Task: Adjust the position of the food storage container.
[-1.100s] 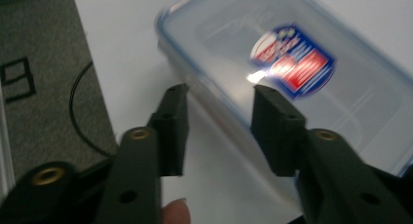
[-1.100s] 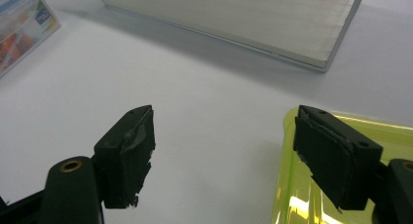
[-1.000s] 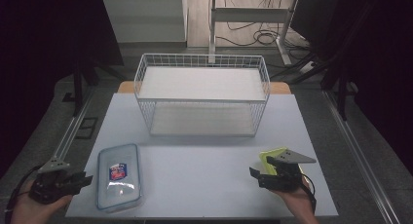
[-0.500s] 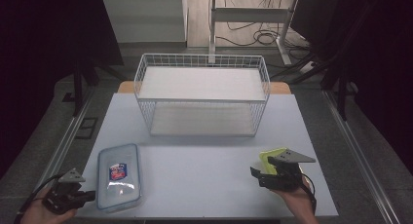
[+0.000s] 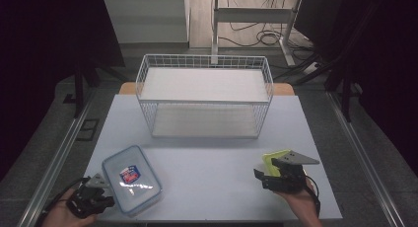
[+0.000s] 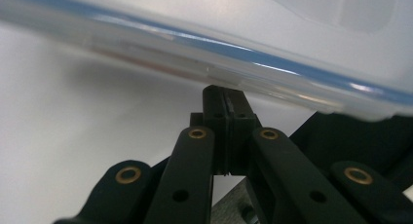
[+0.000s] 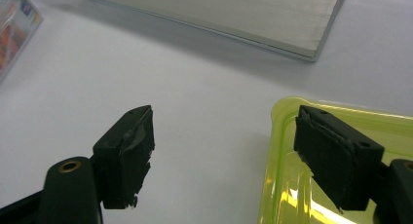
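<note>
Wire basket [image 5: 204,96] behind clear container [image 5: 132,177]

High view: we look forward-down over whole table [image 5: 212,182]. Gripper views sit low, very close; both share clear container [image 5: 131,178] with it.

From your left tongs [image 6: 225,95], the clear container [image 6: 253,44] is a blur, cut off by the top and side edges. The green lid [image 7: 341,185] runs off the bottom and right edges behind your right tongs [image 7: 224,156]. From above, the container's label [image 5: 129,173] is too small to read.
</note>
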`<state>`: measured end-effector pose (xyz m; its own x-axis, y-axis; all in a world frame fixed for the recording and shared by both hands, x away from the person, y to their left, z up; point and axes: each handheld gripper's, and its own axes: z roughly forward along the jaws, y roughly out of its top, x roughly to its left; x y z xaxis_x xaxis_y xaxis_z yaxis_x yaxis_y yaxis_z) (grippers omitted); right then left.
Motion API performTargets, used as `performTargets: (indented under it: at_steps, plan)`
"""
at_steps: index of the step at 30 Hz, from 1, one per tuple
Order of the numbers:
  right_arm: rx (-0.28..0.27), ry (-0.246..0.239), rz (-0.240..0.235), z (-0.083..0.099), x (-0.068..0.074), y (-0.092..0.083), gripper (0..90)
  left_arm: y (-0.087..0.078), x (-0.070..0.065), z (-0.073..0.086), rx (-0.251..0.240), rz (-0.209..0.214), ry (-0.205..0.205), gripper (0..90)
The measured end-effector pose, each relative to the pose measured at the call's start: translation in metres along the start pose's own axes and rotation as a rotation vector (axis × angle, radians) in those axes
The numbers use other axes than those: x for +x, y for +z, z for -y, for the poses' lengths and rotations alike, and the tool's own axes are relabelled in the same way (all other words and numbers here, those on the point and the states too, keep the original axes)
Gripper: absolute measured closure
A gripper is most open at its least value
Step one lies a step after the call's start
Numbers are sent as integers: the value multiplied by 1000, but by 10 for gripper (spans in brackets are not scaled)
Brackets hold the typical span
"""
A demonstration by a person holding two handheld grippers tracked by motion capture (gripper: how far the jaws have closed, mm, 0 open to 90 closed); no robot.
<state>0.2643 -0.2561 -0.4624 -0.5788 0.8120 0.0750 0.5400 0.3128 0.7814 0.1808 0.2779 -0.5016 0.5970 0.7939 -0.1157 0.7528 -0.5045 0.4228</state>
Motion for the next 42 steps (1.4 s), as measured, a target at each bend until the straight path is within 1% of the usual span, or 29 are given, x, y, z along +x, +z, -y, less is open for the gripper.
performTargets:
  at_steps: [2, 3, 4, 6, 7, 8, 11, 12, 14, 16, 19, 20, 21, 22, 23, 24, 25, 26, 27, 28, 30, 32, 33, 34, 35, 36, 38, 41, 42]
  plan:
    - [0, 0, 0, 0, 0, 0, 222, 7, -8, -11, -9, 15, 12, 899]
    - [0, 0, 0, 0, 0, 0, 222, 9, -12, -16, -15, 13, 9, 899]
    - [1, 0, -1, 0, 0, 0, 222, 9, -12, -16, -15, 13, 9, 899]
    - [0, -1, 0, 1, -1, 0, 222, 14, -19, -28, -25, 30, 11, 899]
    - [0, -1, 0, 1, -1, 0, 222, 14, -19, -28, -25, 30, 11, 899]
    - [-1, -2, 0, 0, -1, 0, 222, 20, -27, -36, -31, 42, 13, 899]
    - [-2, -1, 1, 0, -1, -1, 222, 25, -33, -44, -31, 44, 24, 899]
    - [-2, 0, 1, 0, -2, -1, 222, 31, -39, -51, -39, 56, 27, 899]
    - [-2, 2, 2, 1, -2, -1, 222, 33, -41, -55, -43, 60, 28, 899]
    - [-2, 2, 4, 1, -2, -1, 222, 37, -46, -61, -58, 85, 27, 899]
    - [-2, 3, 6, 1, -3, -2, 222, 36, -47, -62, -60, 91, 29, 899]
    - [-4, 4, 4, 1, -3, -2, 222, 31, -45, -60, -75, 101, 23, 899]
    - [-4, 4, 4, 1, -3, -2, 222, 31, -45, -60, -75, 101, 23, 899]
    - [-4, 3, 5, 1, -3, -3, 222, 26, -43, -57, -90, 103, 17, 899]
    - [-4, 5, 5, 1, -3, -3, 222, 13, -34, -51, -123, 92, 2, 899]
    - [-5, 5, 6, 2, -4, -3, 222, 6, -28, -47, -142, 82, -17, 899]
    - [-5, 5, 6, 2, -4, -3, 222, 6, -28, -47, -142, 82, -17, 900]
    - [-7, 4, 8, 1, -4, -4, 222, -8, -10, -39, -188, 58, -84, 900]
    - [-7, 4, 8, 1, -4, -4, 222, -8, -10, -39, -188, 58, -84, 900]
    - [-8, 4, 9, 1, -4, -4, 222, -20, 10, -32, -218, 19, -140, 900]
    - [-9, 7, 8, 0, -4, -4, 222, -25, 30, -27, -231, -23, -193, 900]
    - [-8, 5, 7, -1, -3, -3, 222, -22, 46, -25, -227, -42, -228, 900]
    - [-8, 5, 7, -1, -3, -3, 222, -22, 46, -25, -227, -42, -228, 900]
    - [-6, 0, 2, -1, -2, -1, 222, -13, 57, -26, -219, -30, -244, 900]
    - [-5, -2, -1, -2, -1, -1, 222, -13, 57, -26, -219, -30, -244, 900]
    - [-4, -3, -2, -2, 0, 0, 222, -3, 62, -29, -199, -29, -242, 900]
    - [-3, -6, -4, -1, 0, 0, 222, 4, 63, -31, -196, -15, -230, 900]
    - [-4, -1, -5, -1, 0, -1, 222, 8, 62, -33, -189, -20, -227, 900]
    - [-6, 28, -22, -2, 0, -2, 222, 11, 60, -34, -193, 15, -230, 900]
